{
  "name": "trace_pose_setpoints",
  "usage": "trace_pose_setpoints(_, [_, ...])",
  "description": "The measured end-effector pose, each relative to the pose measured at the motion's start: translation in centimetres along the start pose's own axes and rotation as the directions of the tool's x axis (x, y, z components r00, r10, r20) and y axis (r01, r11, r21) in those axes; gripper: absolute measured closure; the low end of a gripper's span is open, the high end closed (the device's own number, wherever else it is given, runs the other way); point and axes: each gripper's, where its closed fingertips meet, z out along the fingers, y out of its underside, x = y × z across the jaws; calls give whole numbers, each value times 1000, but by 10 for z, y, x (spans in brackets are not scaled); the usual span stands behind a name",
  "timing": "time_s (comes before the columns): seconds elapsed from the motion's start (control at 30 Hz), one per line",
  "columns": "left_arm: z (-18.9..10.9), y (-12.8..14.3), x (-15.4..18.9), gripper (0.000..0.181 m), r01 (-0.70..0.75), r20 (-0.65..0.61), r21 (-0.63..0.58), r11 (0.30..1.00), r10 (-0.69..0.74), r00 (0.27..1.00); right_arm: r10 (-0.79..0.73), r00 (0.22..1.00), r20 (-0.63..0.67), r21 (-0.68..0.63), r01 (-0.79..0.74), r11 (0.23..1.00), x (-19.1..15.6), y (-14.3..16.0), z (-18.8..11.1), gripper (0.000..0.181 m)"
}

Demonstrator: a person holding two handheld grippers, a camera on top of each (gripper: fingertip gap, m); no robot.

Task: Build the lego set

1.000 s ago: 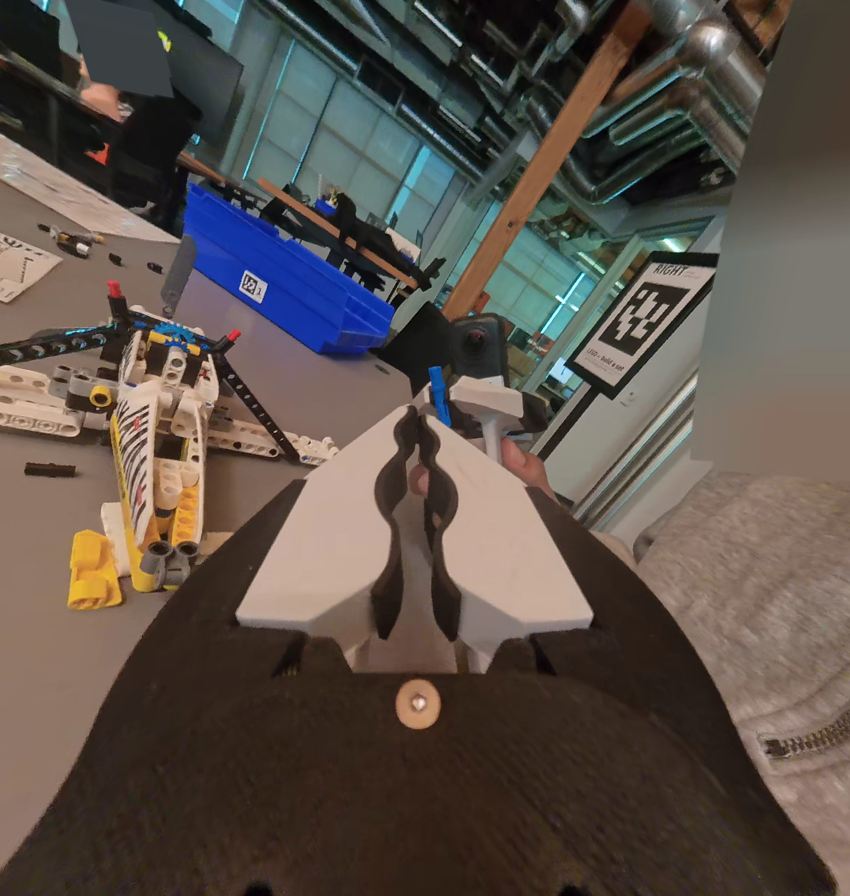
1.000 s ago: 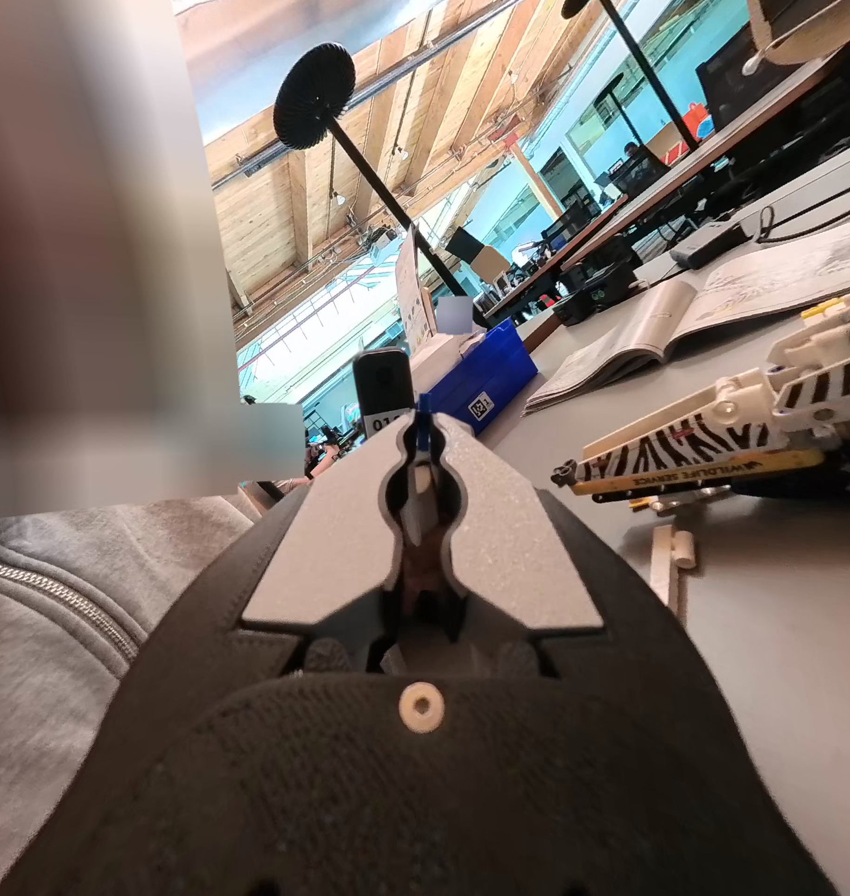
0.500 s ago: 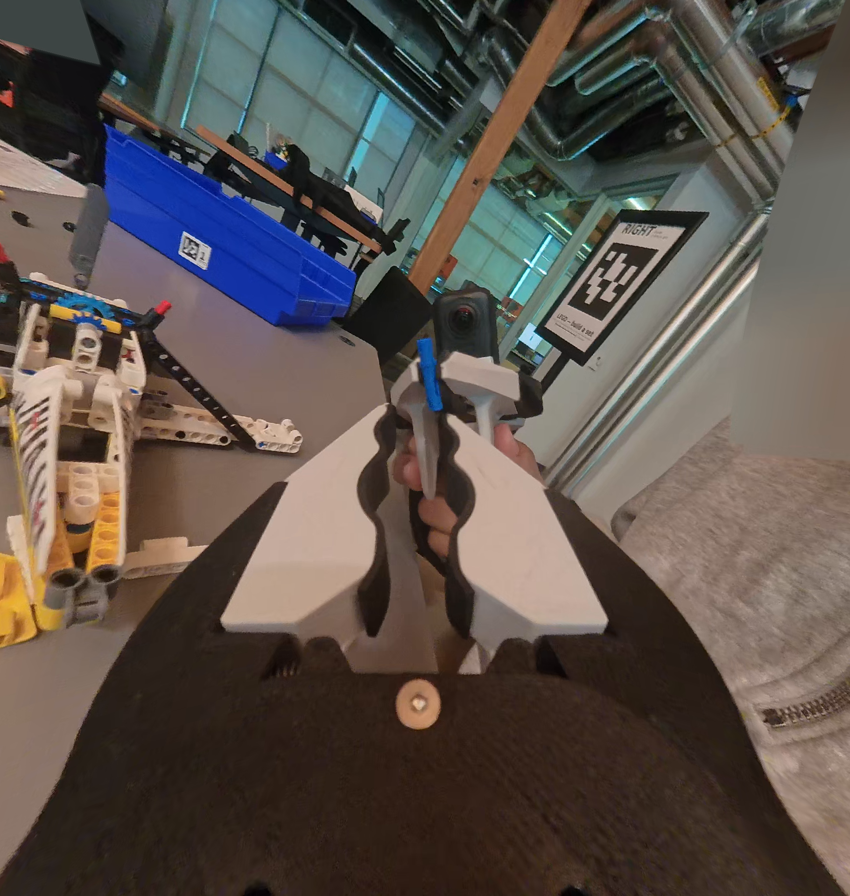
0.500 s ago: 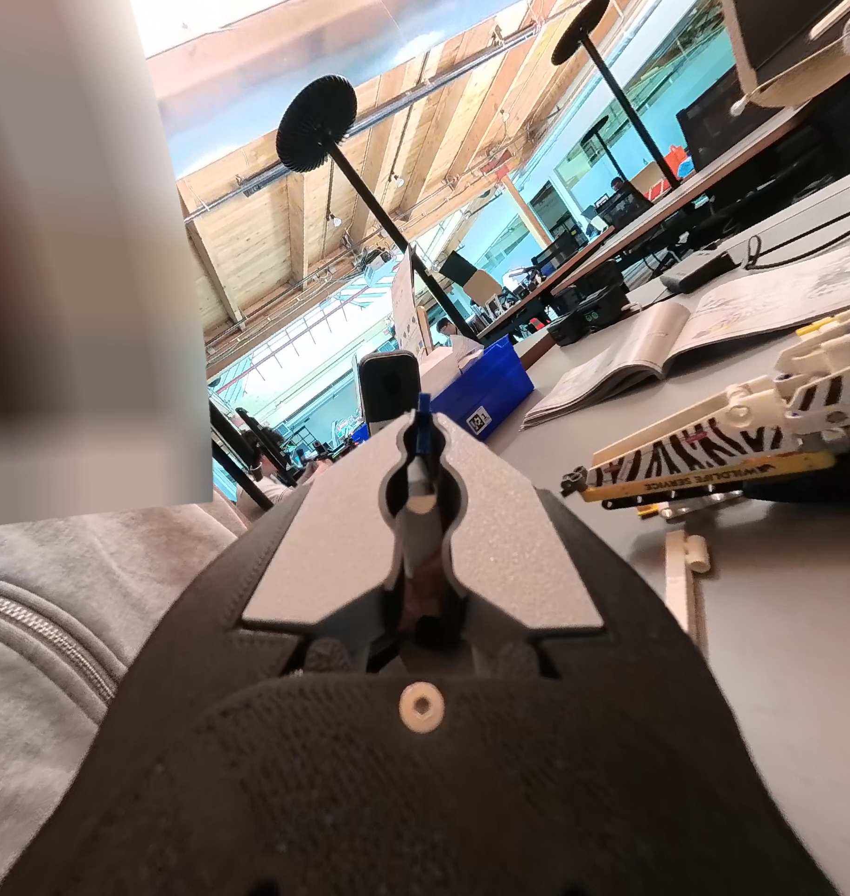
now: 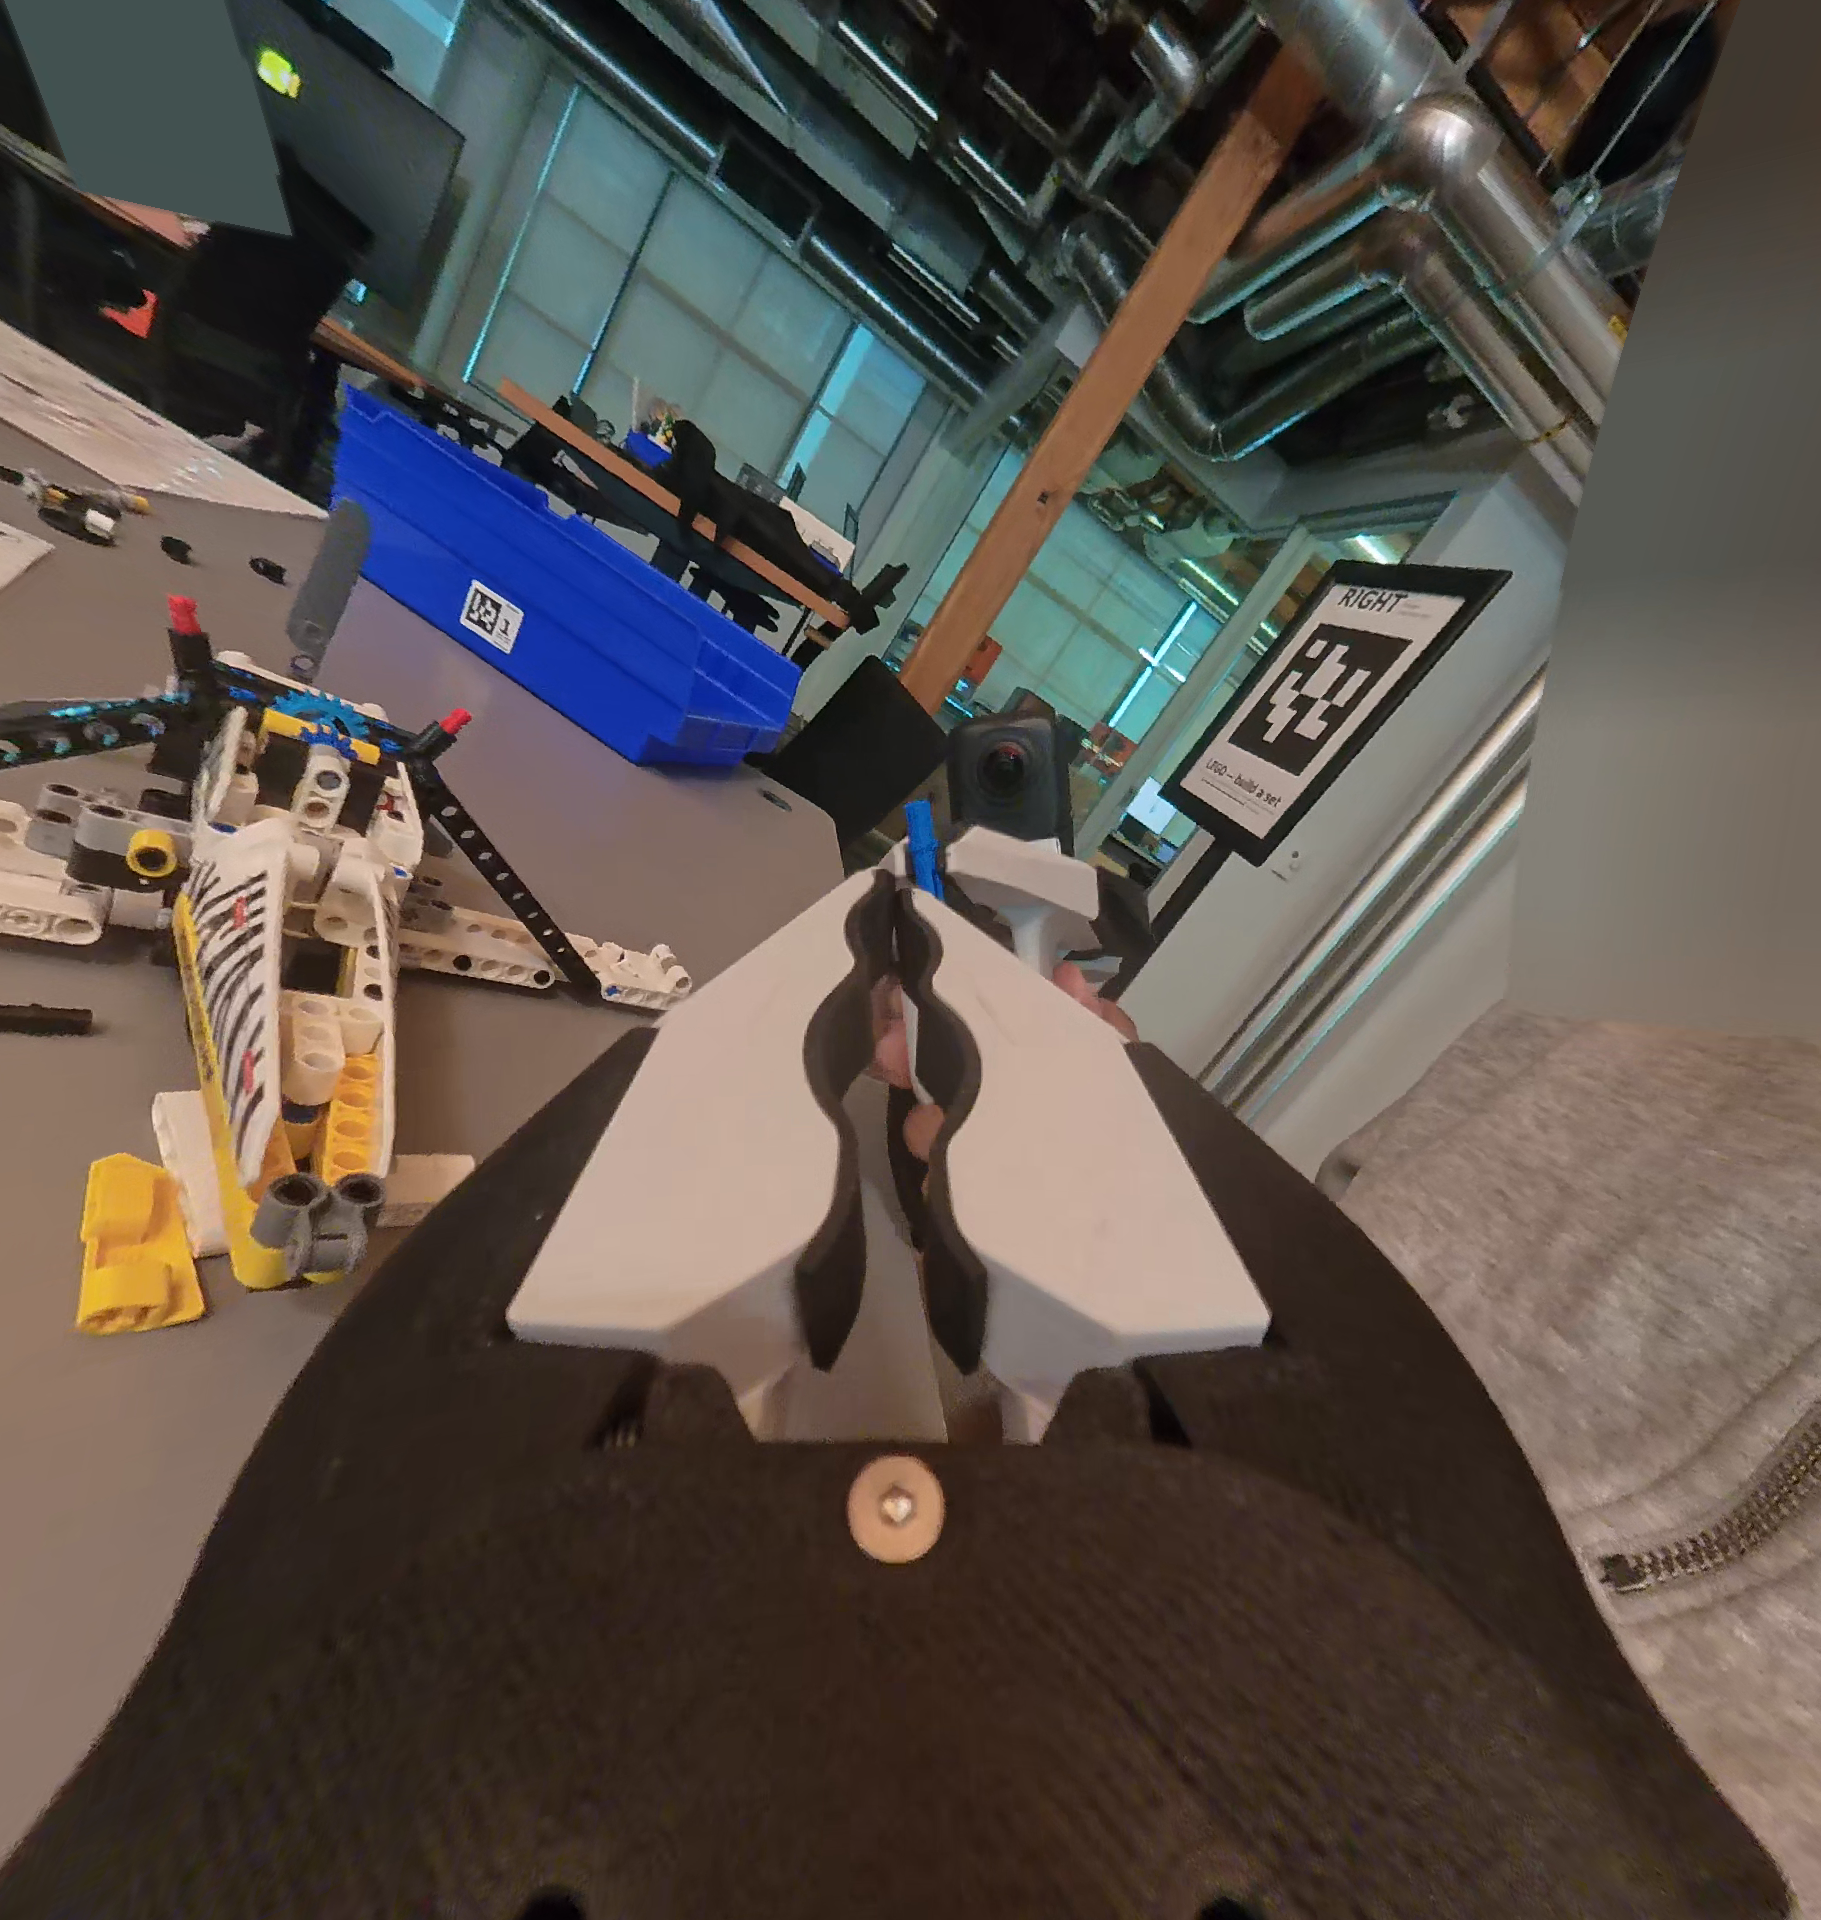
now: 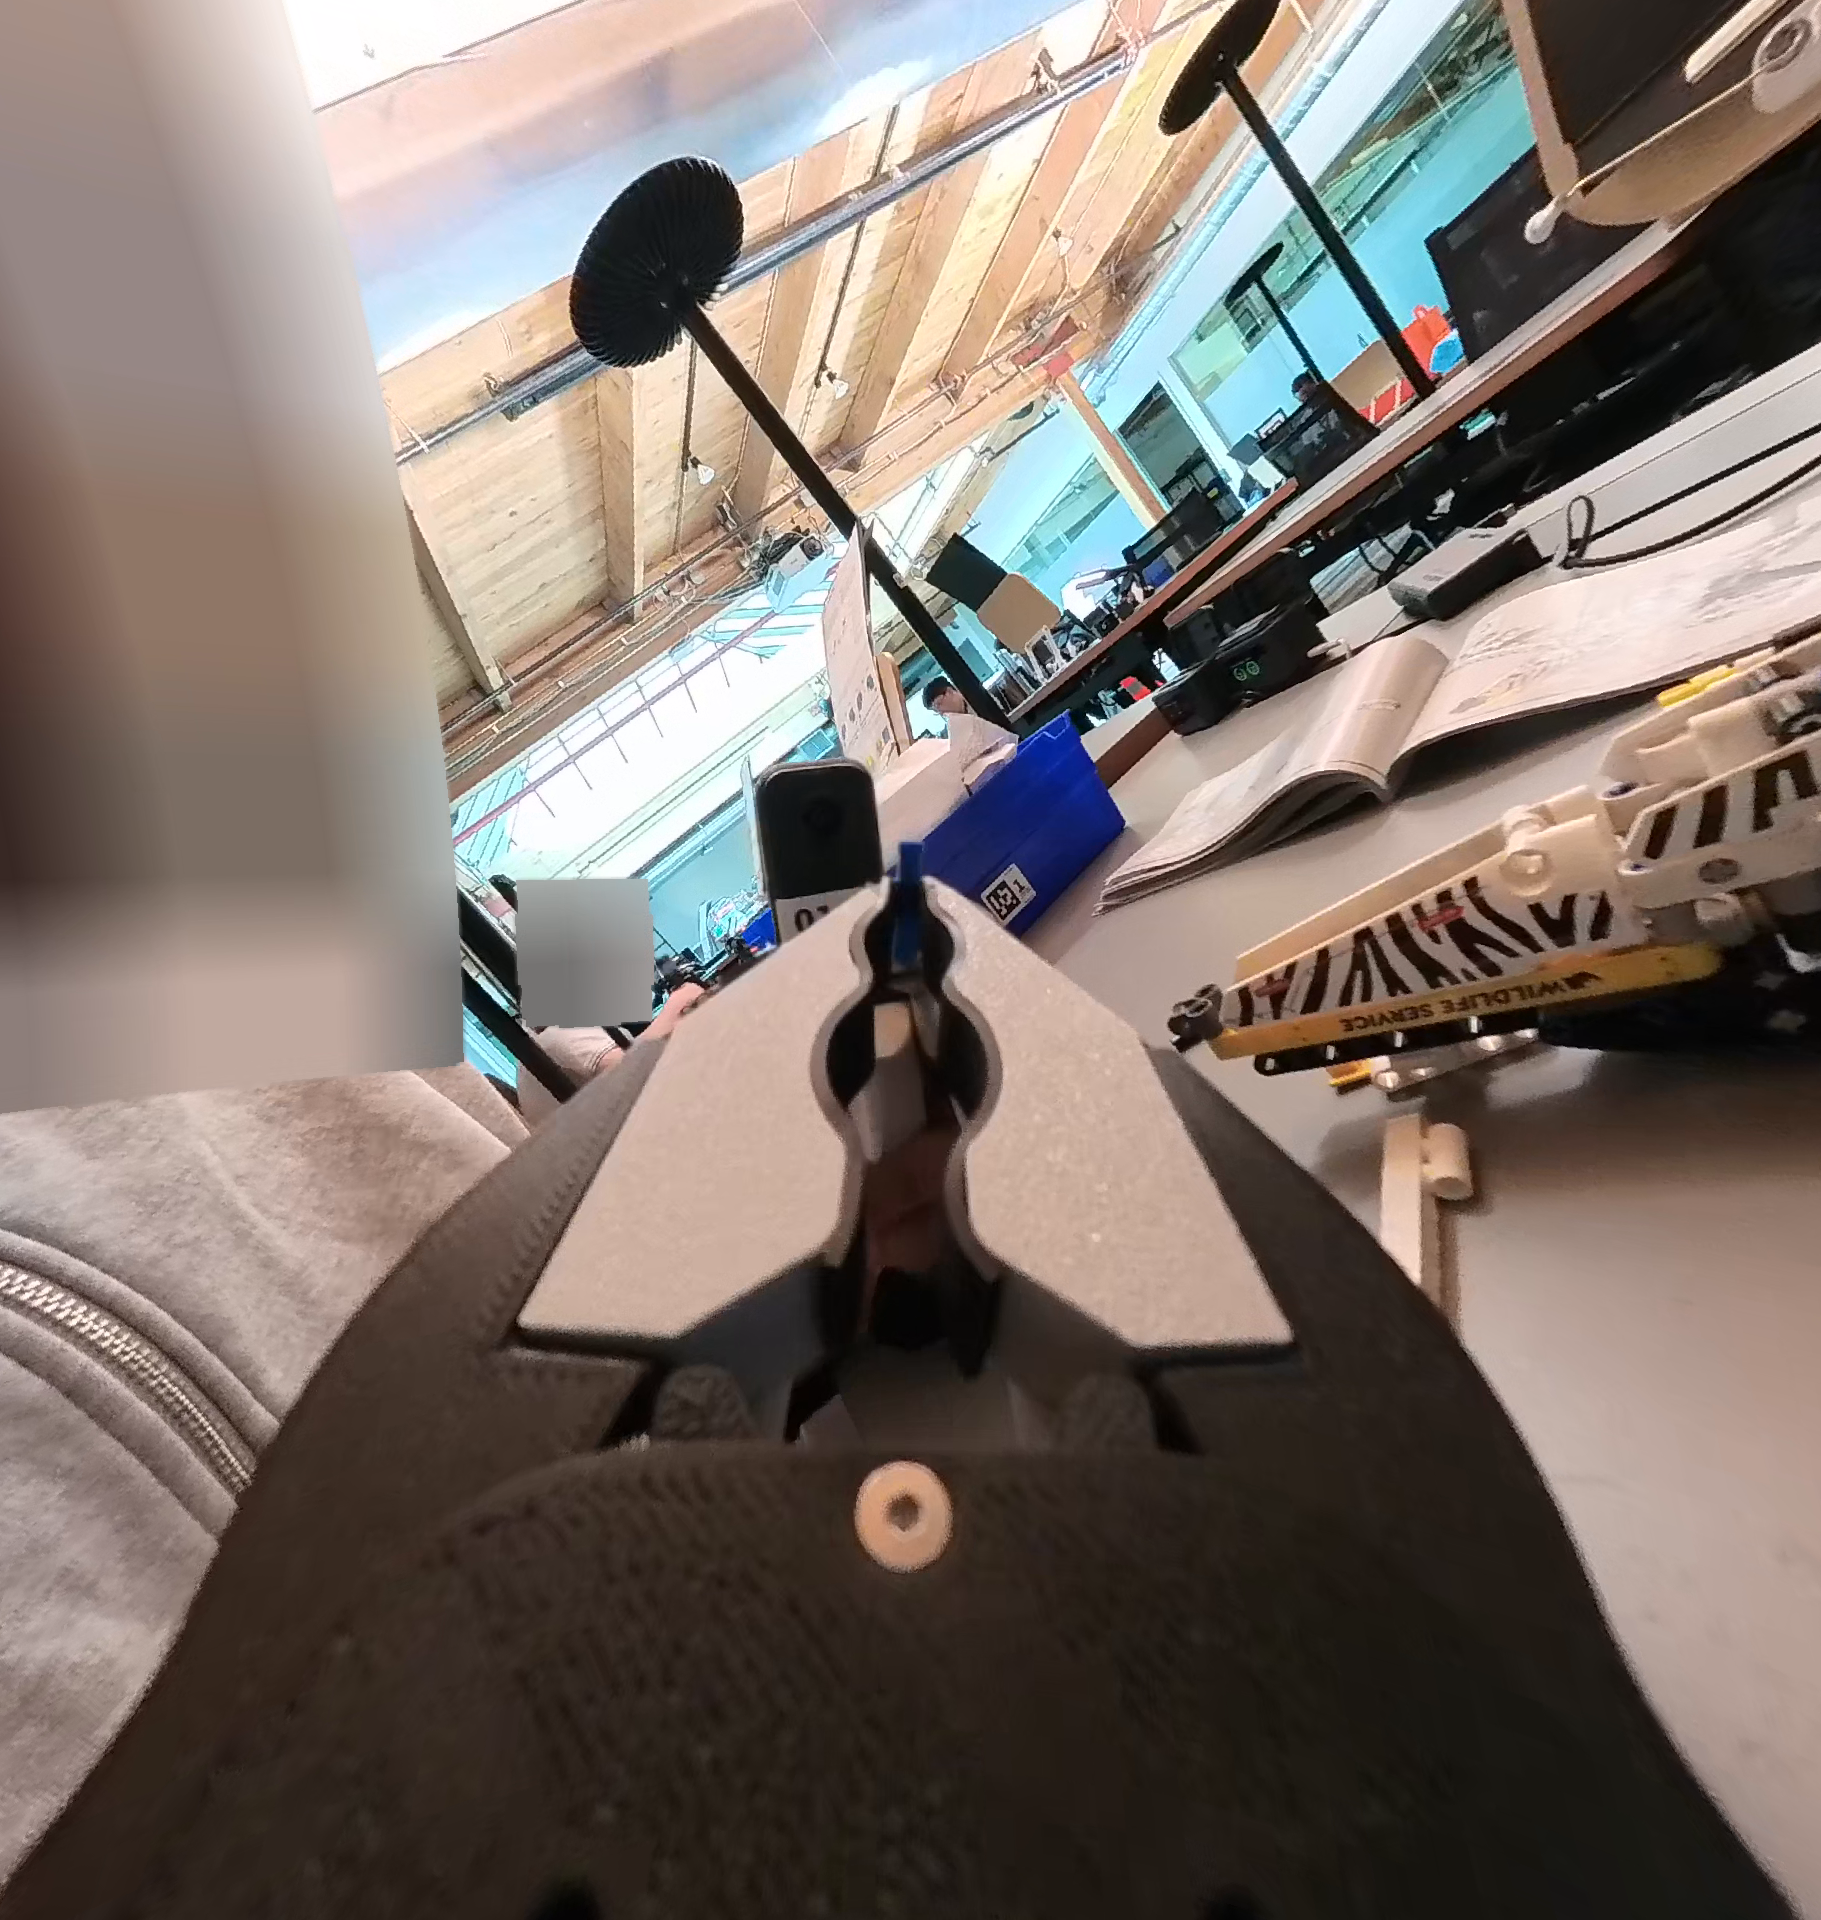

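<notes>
My right gripper (image 6: 904,896) is shut on a small blue pin (image 6: 904,920) that sticks out past its tips. It is raised off the table and points at my left gripper, tip to tip. In the left wrist view the right gripper (image 5: 1025,883) and the blue pin (image 5: 921,844) sit just beyond my left gripper (image 5: 890,888). The left jaws are closed at the tips, right beside the pin; I cannot tell if they touch it. The zebra-striped white and yellow lego model (image 5: 272,935) lies on the grey table; it also shows in the right wrist view (image 6: 1488,935).
A blue bin (image 5: 573,613) stands at the table's far edge. A yellow piece (image 5: 132,1257), a black pin (image 5: 28,1018) and a white beam (image 6: 1405,1184) lie loose. An open booklet (image 6: 1508,665) lies behind the model. A grey zip sweater (image 5: 1612,1299) is close by. Only a small space, under 4 cm, lies between the two pairs of fingers. The yellow piece (image 5: 132,1257) is about equally far from each gripper, around 15 cm.
The left jaws stood wider apart half a second ago and have closed again at the tips. The right gripper keeps hold of the blue pin. Both views have shifted slightly.
</notes>
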Motion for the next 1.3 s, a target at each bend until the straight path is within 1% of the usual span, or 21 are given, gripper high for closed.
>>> trace_pose_setpoints(0.07, [-2, -3, -1, 181, 5, 6, 19, 1000, -5, 1000, 2, 1000, -3, -6, -2, 1000, 2, 1, 0, 180])
trace_pose_setpoints(0.2, [-1, -1, -2, 181, 27, -3, 13, 1000, -27, 1000, 20, 1000, 1, 5, -20, 1000, 4, 0, 0, 181])
trace_pose_setpoints(0.33, [-1, -2, -3, 181, 14, 14, 16, 1000, -14, 1000, 13, 1000, 0, 15, -13, 1000, 3, -3, -1, 180])
trace_pose_setpoints(0.6, [1, 3, -9, 168, 10, 53, -4, 1000, -10, 999, -3, 1000, 15, 26, 2, 1000, 1, -5, 0, 179])
trace_pose_setpoints(0.7, [6, 10, -7, 163, 38, 30, -37, 999, -37, 999, -14, 1000, 12, 21, 14, 1000, 1, -5, 1, 180])
trace_pose_setpoints(0.87, [9, 15, -5, 164, 28, 23, -70, 997, -26, 999, -30, 999, 11, 3, 30, 1000, 0, -1, 5, 180])
trace_pose_setpoints(1.0, [6, 12, -1, 181, 14, 6, -58, 998, -13, 1000, -41, 999, -1, -3, 41, 999, 2, 0, 4, 180])
trace_pose_setpoints(1.3, [3, 7, -2, 181, 8, 14, -38, 999, -7, 1000, -34, 999, -7, 11, 34, 999, 4, -3, 1, 180])
